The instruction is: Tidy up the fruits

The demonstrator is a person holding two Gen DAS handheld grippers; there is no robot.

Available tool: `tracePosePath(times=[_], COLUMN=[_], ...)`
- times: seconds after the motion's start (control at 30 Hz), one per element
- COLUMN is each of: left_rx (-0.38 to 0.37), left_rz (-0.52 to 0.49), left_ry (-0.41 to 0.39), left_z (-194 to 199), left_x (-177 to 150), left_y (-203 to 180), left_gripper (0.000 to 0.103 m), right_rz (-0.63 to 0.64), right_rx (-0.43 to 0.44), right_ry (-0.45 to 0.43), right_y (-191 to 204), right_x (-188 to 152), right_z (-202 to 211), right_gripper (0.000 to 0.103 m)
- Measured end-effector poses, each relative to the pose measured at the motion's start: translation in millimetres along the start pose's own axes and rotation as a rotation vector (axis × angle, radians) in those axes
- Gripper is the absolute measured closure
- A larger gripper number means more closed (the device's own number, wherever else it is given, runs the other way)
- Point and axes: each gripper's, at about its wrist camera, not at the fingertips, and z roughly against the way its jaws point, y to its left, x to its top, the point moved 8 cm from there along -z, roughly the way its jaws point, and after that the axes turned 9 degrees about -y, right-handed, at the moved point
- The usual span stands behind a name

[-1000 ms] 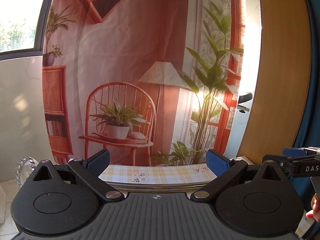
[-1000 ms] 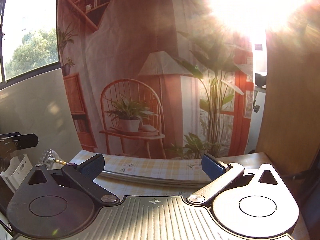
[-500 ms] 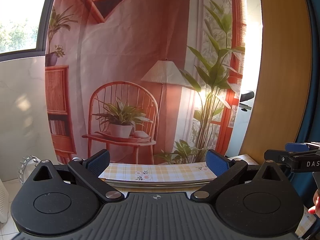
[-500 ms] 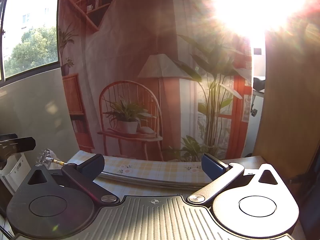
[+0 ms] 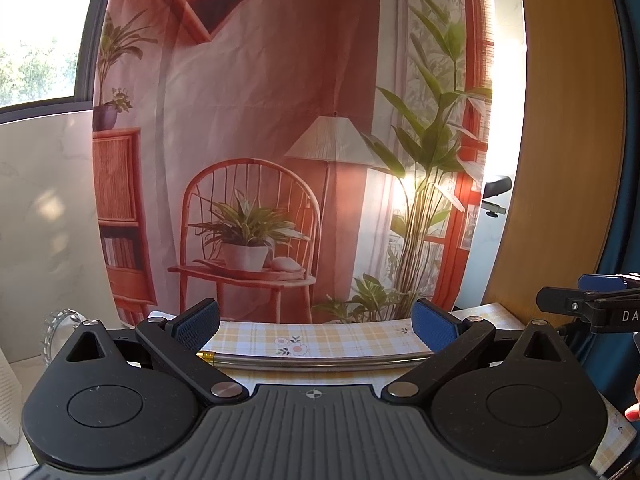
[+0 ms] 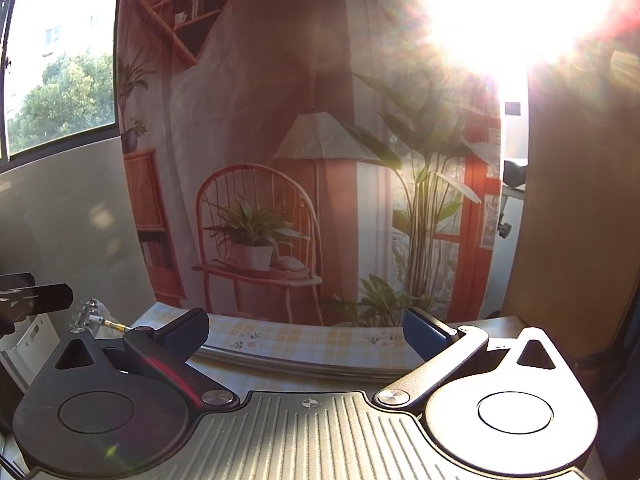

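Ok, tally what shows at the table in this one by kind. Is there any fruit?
Fruit: 0
Grippers: 2, left gripper and right gripper, both open and empty
Metal rod: 1
Checked tablecloth: 1
Faceted glass piece: 1
Printed backdrop: 1
Total: 6

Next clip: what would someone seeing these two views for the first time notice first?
The printed backdrop of a chair, lamp and plants fills the middle of both views. Sun glare whites out the right view's upper right. Below, each open hand-held gripper frames a checked tablecloth and a metal rod; no fruit shows.
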Motion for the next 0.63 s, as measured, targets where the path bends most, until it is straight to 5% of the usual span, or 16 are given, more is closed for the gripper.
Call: tracePosePath(times=[0.63], left_rx=[0.011], left_rz=[-0.01], left_ry=[-0.005], left_z=[1.8], left_x=[0.9], left_y=[0.4], left_gripper=[0.0], right_rz=[0.005], right_rx=[0.0], right_ry=[-0.007], right_y=[2.1], right_x=[-0.2], right_z=[2.8], right_gripper=[0.0])
